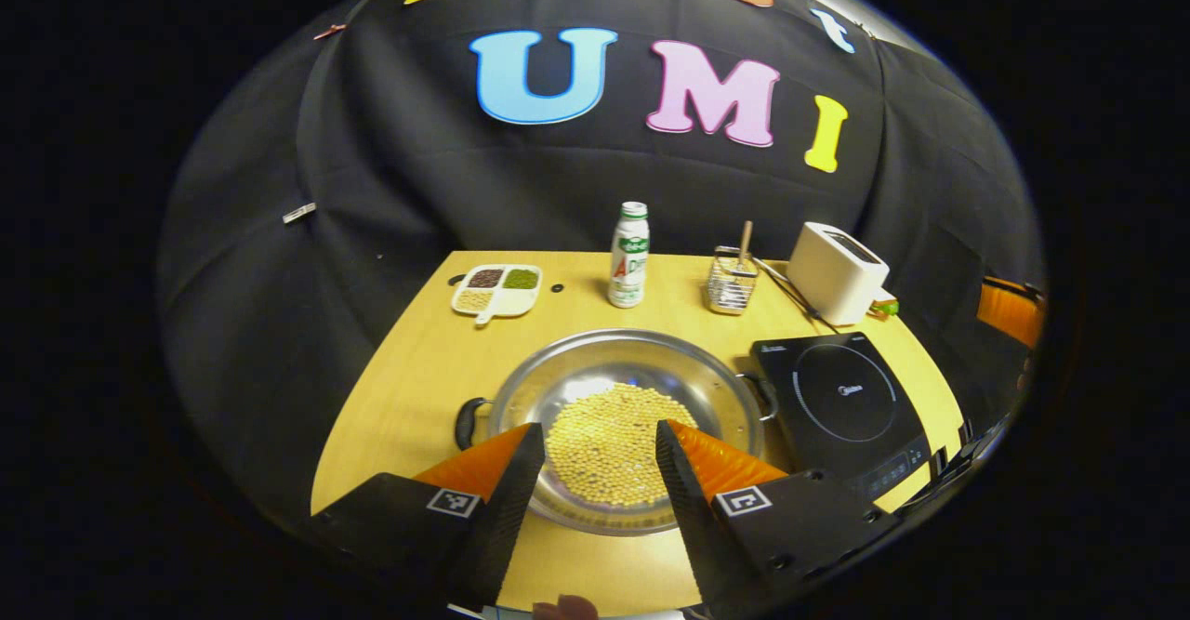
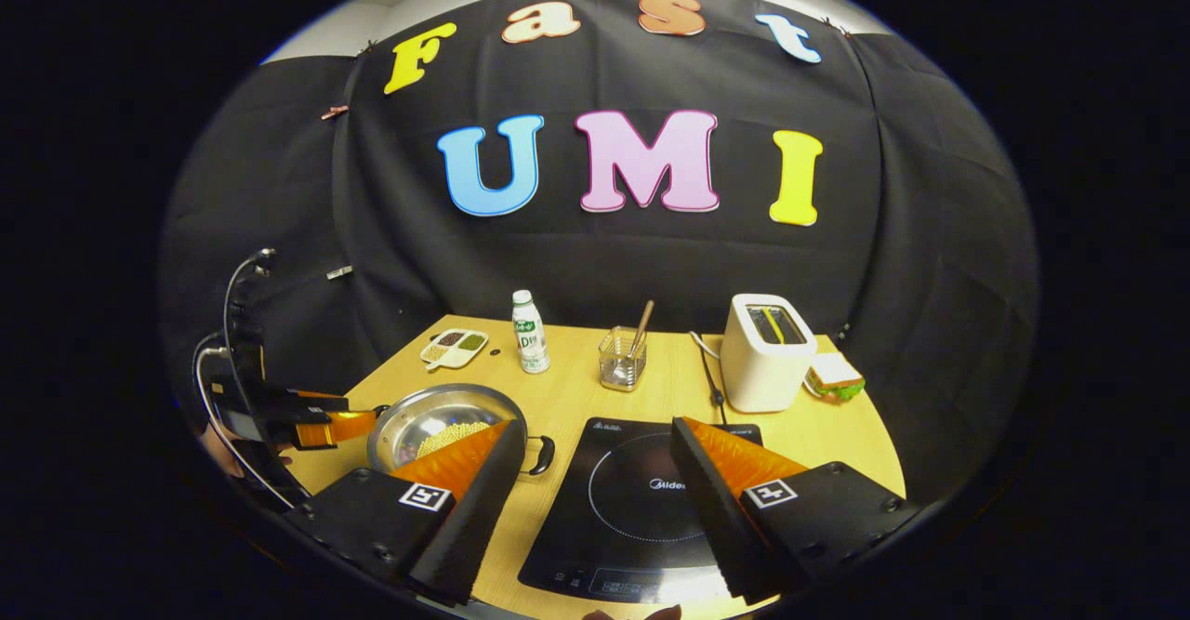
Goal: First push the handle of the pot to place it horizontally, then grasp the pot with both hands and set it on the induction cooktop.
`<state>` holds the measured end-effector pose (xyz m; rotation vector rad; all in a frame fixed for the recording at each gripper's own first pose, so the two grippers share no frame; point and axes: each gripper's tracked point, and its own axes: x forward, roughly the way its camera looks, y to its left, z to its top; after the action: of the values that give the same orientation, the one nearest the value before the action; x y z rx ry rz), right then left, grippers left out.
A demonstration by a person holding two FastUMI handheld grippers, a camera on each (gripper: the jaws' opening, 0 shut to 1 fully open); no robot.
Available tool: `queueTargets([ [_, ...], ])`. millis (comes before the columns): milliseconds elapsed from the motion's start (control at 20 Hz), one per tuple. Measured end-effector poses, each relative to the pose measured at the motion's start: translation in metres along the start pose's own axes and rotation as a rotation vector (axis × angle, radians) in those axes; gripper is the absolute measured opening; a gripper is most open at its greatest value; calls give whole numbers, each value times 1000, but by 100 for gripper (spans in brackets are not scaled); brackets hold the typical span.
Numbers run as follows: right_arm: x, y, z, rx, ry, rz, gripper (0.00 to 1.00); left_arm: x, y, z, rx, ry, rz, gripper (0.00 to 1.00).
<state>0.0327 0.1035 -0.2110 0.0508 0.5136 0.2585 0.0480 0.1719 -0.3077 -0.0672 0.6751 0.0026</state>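
Note:
A wide steel pot (image 1: 632, 364) holding yellow beans (image 1: 609, 448) sits on the wooden table (image 1: 409, 388). Its black handles point left (image 1: 468, 421) and right (image 1: 762, 395) in the left gripper view. The black induction cooktop (image 1: 851, 397) lies just right of the pot. My left gripper (image 1: 600, 428) hovers open over the pot's near rim, nothing between its fingers. In the right gripper view, my right gripper (image 2: 597, 425) stands open above the cooktop (image 2: 618, 490), with the pot (image 2: 437, 413) to its left. The left gripper (image 2: 358, 420) shows there at the pot's left edge.
Along the table's back stand a divided dish of grains (image 1: 497, 287), a white and green bottle (image 1: 629, 255), a small holder with a stick in it (image 1: 733, 281) and a white toaster (image 1: 837, 271). A sandwich (image 2: 834, 376) lies beside the toaster (image 2: 767, 350).

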Motion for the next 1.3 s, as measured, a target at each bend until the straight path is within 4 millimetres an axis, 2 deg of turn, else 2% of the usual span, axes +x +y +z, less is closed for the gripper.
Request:
queueTargets([
  [200, 34, 13, -24, -55, 53, 22, 99, 11, 53, 6, 49, -29, 119, 81],
  [250, 42, 17, -27, -62, 57, 33, 99, 14, 64, 9, 63, -35, 147, 91],
  [300, 50, 23, -30, -61, 65, 48, 99, 18, 70, 9, 67, -34, 155, 95],
  [450, 79, 43, -42, -36, 99, 104, 99, 35, 69, 1, 24, -4, 87, 100],
  [550, 96, 54, -55, 0, 136, 137, 99, 49, 64, -16, -37, 59, -8, 97],
  [700, 123, 59, -82, 33, 211, 159, 99, 71, 88, -33, -101, 143, -22, 97],
  [800, 138, 62, -98, 48, 259, 169, 99, 82, 88, -36, -115, 162, -52, 95],
  [950, 161, 68, -110, 78, 301, 173, 99, 100, 83, -39, -95, 188, -86, 95],
  [1300, 194, 85, -137, 129, 392, 175, 99, 129, 77, -50, -86, 249, -112, 90],
])
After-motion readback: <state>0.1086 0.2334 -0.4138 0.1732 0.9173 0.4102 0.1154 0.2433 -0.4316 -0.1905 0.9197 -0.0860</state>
